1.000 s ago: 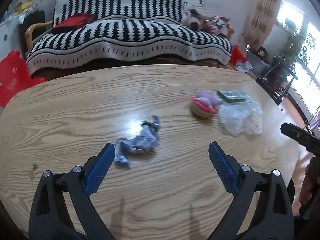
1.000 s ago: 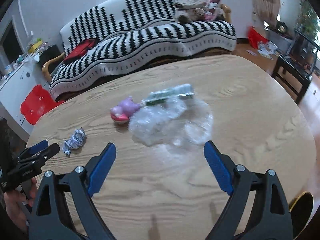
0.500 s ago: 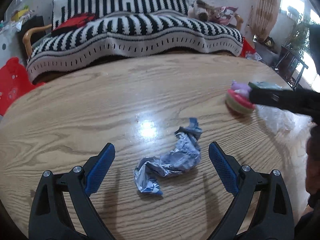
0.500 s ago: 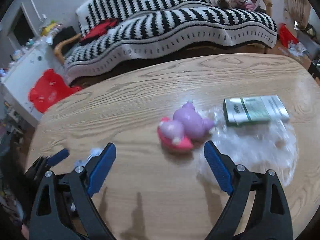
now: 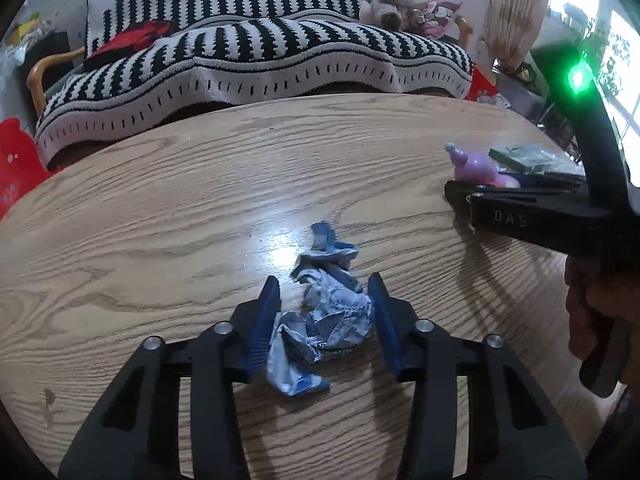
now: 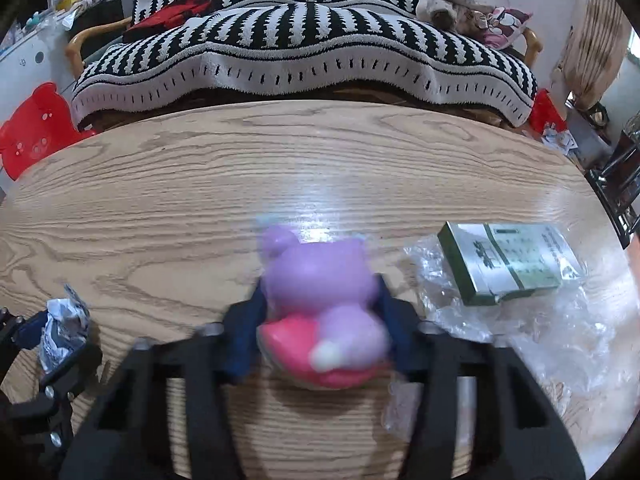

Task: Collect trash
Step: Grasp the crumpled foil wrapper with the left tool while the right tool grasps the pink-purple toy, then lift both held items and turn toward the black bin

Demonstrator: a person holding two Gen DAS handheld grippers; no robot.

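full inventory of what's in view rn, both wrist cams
table: 1, light wood, fills both views
wrapper: 1, crumpled, blue-white, between left tongs' pads
toy: 1, purple on pink base, between right tongs' pads
box: 1, green-silver, on the plastic
plastic: 1, clear, crinkled, table's right side
sofa: 1, black-white striped cover, behind table
stool: 1, red, left of sofa
left tongs: black, blue pads, just been closing around wrapper
right tongs: black, blue pads, just been closing around toy

Left tool (image 5: 326, 312): black plastic frame with slotted arms, ribbed blue pads (image 5: 267, 322) and round silver screws. Right tool (image 6: 320, 322): same build, blurred; seen from the left camera, its black body carries pale lettering and a green light.
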